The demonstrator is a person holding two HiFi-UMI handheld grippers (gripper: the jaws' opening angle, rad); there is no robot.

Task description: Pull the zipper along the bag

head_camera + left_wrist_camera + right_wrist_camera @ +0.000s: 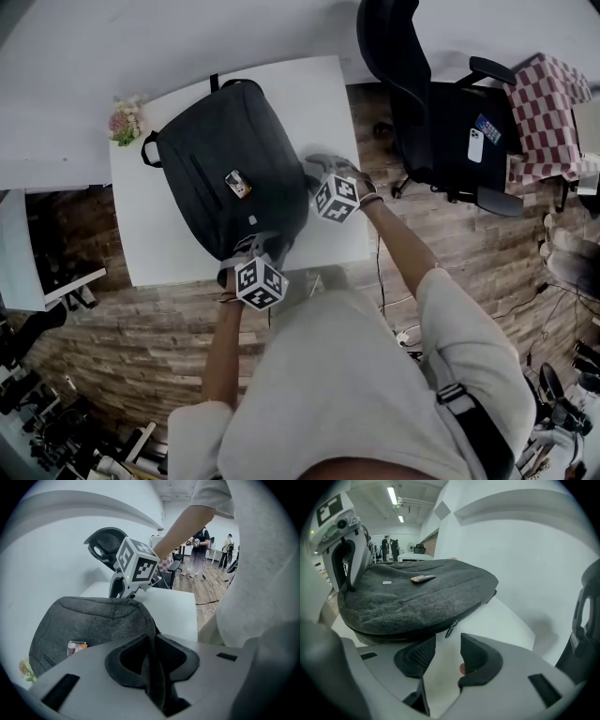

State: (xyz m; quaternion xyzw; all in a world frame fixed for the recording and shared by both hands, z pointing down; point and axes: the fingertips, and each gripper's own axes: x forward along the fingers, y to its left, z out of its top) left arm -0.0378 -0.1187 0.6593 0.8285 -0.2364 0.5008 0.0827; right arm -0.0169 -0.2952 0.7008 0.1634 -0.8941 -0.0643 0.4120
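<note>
Left gripper [152, 667] is clamped narrowly on a thin dark strip of fabric at the near corner of the bag [225, 173], the strip standing upright between its ribbed black rubber pads [129, 660]. Right gripper [447, 653] stands wide, with only bare white table [319, 94] between its pads and nothing held. The small metal zipper pull [451, 629] hangs from the dark zip line along the bag's side edge, just ahead of those parted jaws and not between them. The bag is a rounded, domed backpack of charcoal felt-like cloth with a soft, slightly creased surface. It lies flat on the smooth rectangular table, its loop handles pointing to the far edge. A small glossy orange-and-white card [237, 183] sits on its top panel. Each gripper has a matt grey plastic shell and a white cube printed with black square markers. A little bunch of pink flowers [125, 120] rests at the table's far left corner. A black office chair [422, 94] stands beside the table on wood-plank flooring, with a red-and-white checked cloth [548, 112] beyond it.
</note>
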